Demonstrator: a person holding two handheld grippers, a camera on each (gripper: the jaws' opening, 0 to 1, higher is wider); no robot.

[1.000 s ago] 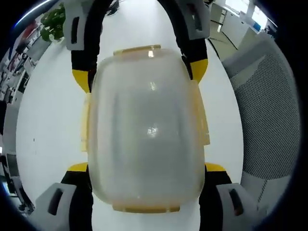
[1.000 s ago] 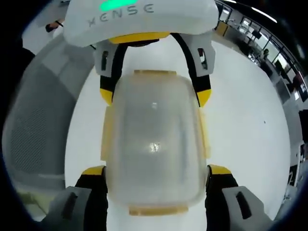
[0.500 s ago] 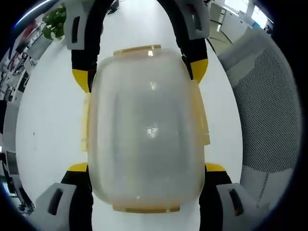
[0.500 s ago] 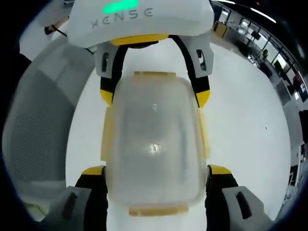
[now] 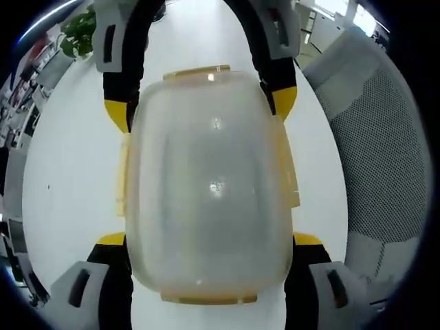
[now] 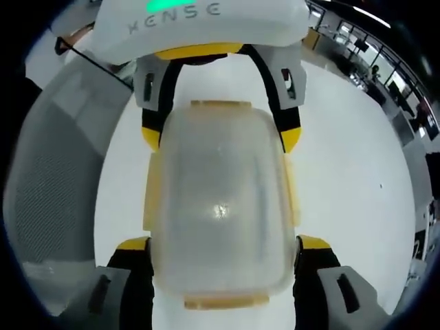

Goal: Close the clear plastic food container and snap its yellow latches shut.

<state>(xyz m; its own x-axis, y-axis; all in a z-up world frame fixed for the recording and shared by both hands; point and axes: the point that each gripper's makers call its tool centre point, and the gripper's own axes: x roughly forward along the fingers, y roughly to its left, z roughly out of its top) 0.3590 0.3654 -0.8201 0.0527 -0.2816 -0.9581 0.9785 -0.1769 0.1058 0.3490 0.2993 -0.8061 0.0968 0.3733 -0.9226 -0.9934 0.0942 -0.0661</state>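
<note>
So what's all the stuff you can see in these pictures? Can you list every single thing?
container: one, clear plastic with yellow latches, held between the two grippers above the table
table: one, white, beneath the container
chair: one, grey mesh, beside the table
plant: one, green, far end of the table in the left gripper view
left gripper: one, black and yellow, jaws either side of one end of the container
right gripper: one, black and yellow, jaws either side of the opposite end
</note>
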